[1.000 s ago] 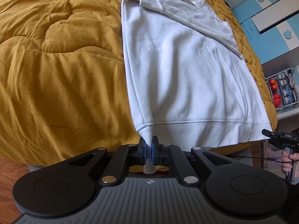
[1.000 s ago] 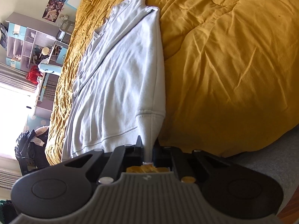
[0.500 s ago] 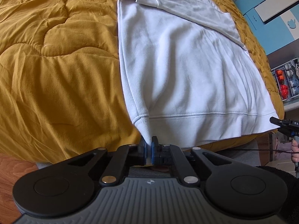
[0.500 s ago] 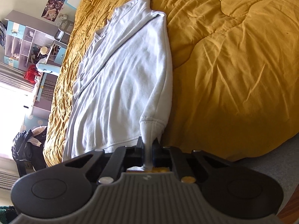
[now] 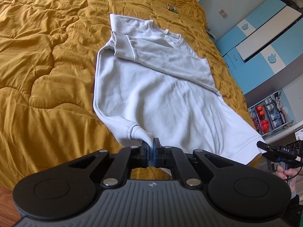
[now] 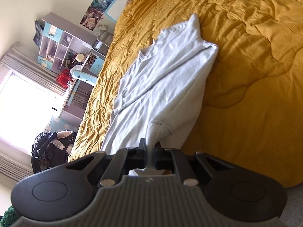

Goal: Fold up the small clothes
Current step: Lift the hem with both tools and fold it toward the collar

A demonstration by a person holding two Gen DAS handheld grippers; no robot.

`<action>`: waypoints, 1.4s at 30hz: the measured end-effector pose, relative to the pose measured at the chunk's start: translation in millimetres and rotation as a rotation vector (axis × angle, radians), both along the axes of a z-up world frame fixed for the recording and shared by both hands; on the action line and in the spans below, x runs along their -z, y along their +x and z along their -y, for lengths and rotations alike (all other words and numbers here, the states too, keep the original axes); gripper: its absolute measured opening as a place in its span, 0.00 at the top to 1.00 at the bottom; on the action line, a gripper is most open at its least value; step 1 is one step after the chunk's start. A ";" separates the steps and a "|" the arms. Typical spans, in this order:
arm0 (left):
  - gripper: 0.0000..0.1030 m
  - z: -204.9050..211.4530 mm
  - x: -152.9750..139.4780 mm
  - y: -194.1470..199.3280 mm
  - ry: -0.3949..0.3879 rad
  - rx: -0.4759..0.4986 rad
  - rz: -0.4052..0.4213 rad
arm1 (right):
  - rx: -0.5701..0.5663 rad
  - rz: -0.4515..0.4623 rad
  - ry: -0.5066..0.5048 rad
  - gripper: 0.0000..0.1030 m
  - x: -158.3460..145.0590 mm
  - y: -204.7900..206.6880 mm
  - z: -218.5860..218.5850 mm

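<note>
Now two tools, left tool [image 5: 151, 145] and right tool [image 6: 150, 147], pinch one white sweatshirt [image 5: 161, 102].

bed: mustard quilt [image 5: 47, 71], rumpled
on quilt: white shirt [image 5: 161, 102], sleeves folded in, hem corners raised
far end: small wrapper [image 5: 172, 8]

White sweatshirt [image 5: 161, 102]: soft matt cloth, fleecy, ribbed at the hem. Mustard quilt [image 5: 47, 56] over the bed: quilted cloth, crinkled, faintly sheened along the creases. Left claw [image 5: 151, 152]: matt black plastic arms, blue pads, bright round metal pins, a grey ribbed plastic body behind. Right claw [image 6: 150, 152]: same matt black plastic, metal pins, grey ribbed body. Blue-and-white cupboard [image 5: 265, 43]: smooth painted panels, slightly glossy. Floor strip [image 5: 7, 211] at the lower left corner: reddish wood, smooth.
</note>
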State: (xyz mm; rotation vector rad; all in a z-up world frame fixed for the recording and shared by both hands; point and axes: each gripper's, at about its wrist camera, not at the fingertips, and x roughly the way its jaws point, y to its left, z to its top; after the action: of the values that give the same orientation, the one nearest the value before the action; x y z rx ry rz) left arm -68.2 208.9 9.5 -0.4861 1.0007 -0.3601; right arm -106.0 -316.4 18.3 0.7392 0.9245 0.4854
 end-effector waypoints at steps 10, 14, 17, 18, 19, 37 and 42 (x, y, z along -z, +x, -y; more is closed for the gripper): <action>0.97 19.3 -32.4 19.1 -0.005 -0.061 0.237 | -0.048 0.213 -0.074 0.98 -44.4 33.7 -15.5; 0.96 24.4 -46.4 39.6 0.026 -0.082 0.310 | -0.031 0.278 -0.064 0.98 -60.3 56.8 -19.3; 0.96 25.9 -55.5 58.0 0.027 -0.110 0.353 | -0.002 0.343 -0.045 0.98 -70.6 76.7 -20.6; 0.96 25.6 -57.5 66.0 0.022 -0.129 0.360 | 0.020 0.348 -0.036 0.98 -72.5 85.7 -20.0; 0.96 25.5 -59.0 72.3 0.023 -0.148 0.367 | 0.039 0.346 -0.025 0.98 -73.0 94.5 -19.0; 0.96 23.0 -44.7 229.4 -0.008 -0.407 0.465 | 0.251 0.306 -0.046 0.98 -52.1 292.9 -17.6; 0.96 24.1 -26.1 273.7 0.020 -0.444 0.423 | 0.267 0.277 -0.123 0.98 -35.1 347.8 -23.3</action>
State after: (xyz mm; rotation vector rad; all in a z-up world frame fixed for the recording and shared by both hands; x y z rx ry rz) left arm 205.5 184.7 35.6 -0.5689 0.4669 -0.0472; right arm 241.8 -293.1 53.4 0.6527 0.5810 0.2834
